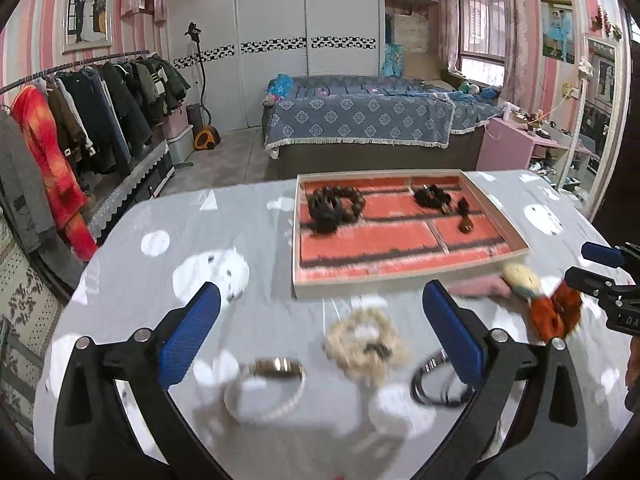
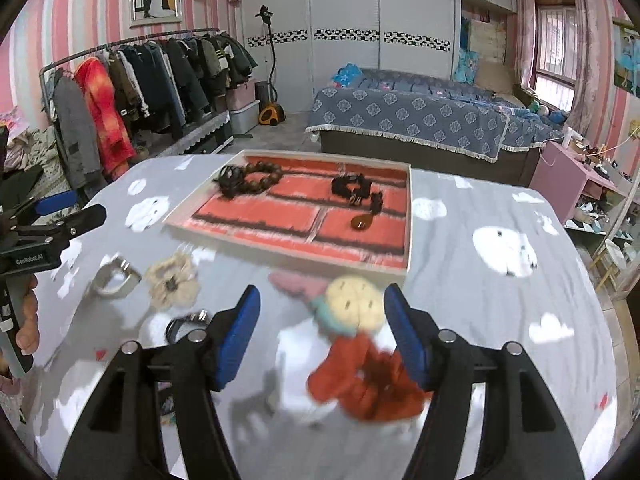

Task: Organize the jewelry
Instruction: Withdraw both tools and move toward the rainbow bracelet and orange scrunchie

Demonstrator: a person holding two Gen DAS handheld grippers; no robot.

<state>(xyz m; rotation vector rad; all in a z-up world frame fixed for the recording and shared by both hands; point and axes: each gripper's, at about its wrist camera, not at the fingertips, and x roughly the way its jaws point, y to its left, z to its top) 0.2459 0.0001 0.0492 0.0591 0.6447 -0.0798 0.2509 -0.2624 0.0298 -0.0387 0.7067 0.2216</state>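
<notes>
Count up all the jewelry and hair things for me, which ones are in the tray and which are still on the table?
In the tray: 2, a brown bead bracelet and a black beaded strand.
On the table: 6, cream scrunchie, silver bangle, black hair ties, orange scrunchie, round yellow piece, pink piece.
Total: 8

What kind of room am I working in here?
A bedroom in a home, most likely: a bed with a blue patterned cover, a clothes rack full of coats, and white sliding wardrobe doors behind the table.
</notes>
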